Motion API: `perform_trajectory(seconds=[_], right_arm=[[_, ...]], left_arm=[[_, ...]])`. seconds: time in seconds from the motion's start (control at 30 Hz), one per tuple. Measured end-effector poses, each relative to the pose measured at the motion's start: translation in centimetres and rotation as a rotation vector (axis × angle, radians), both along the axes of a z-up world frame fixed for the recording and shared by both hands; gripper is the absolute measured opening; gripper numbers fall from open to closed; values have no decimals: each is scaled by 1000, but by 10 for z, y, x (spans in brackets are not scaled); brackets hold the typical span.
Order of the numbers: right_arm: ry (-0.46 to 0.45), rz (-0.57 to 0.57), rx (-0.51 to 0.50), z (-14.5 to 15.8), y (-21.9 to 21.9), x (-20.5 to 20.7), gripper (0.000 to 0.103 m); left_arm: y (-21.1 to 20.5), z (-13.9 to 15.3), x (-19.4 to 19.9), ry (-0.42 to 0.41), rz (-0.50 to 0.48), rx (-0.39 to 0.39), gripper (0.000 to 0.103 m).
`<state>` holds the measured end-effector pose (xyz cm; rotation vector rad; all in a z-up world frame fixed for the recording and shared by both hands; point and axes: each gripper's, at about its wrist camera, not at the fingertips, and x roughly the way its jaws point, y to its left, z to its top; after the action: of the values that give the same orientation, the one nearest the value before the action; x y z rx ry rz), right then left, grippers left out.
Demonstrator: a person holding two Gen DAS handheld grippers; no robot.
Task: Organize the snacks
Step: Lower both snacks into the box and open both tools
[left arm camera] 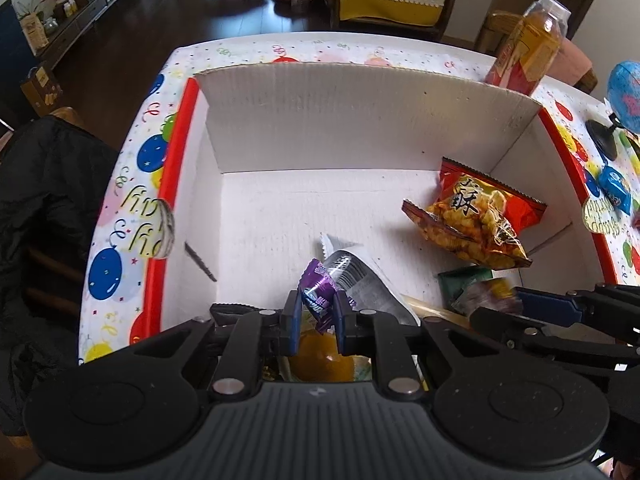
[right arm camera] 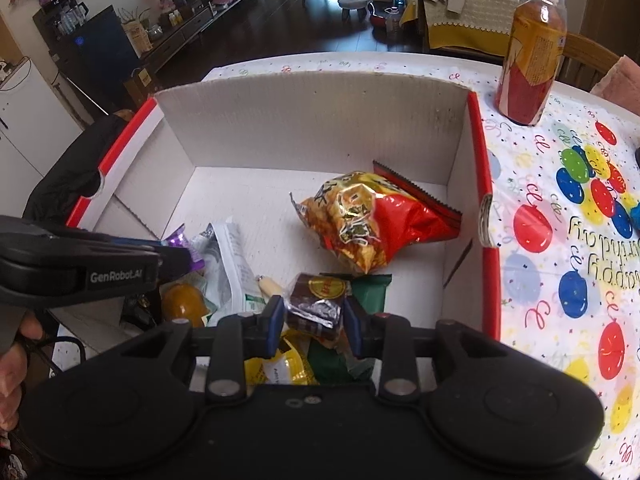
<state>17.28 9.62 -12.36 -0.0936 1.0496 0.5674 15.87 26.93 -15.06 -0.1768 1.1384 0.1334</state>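
Snacks go into the white box (right arm camera: 320, 120). Our left tool (left arm camera: 318, 312) pinches a purple candy (left arm camera: 320, 292), our right tool (right arm camera: 314, 318) brackets a brown packet (right arm camera: 316, 304), both low for release.

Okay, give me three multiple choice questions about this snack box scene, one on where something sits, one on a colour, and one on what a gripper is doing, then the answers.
1. Where does the orange drink bottle stand?
A. inside the box
B. on the tablecloth beyond the box's far right corner
C. on the floor

2. What colour is the wrapper in the left gripper?
A. purple
B. yellow
C. white

3. What is between the right gripper's jaws?
A. nothing
B. the big red snack bag
C. a small dark brown packet

Answers: 1 B, the bottle rests on the balloon tablecloth outside the cardboard box. 2 A, the purple candy wrapper sits pinched between the pads. 3 C, the dark brown packet sits between the pads, while the red snack bag lies on the box floor.
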Motion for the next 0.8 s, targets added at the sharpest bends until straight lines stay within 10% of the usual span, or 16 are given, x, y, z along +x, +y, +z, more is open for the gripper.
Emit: perform_trajectory(seconds=[0.4, 0.53, 0.8], right_arm=[[-12, -6, 18, 10, -7, -9, 43], [-31, -9, 33, 19, -12, -15, 51], [-95, -3, 69, 44, -24, -34, 71]], left_arm=[[-6, 6, -8, -1, -7, 11, 33], [-8, 17, -15, -34, -1, 9, 58], [-14, 40, -32, -87, 2, 27, 63]])
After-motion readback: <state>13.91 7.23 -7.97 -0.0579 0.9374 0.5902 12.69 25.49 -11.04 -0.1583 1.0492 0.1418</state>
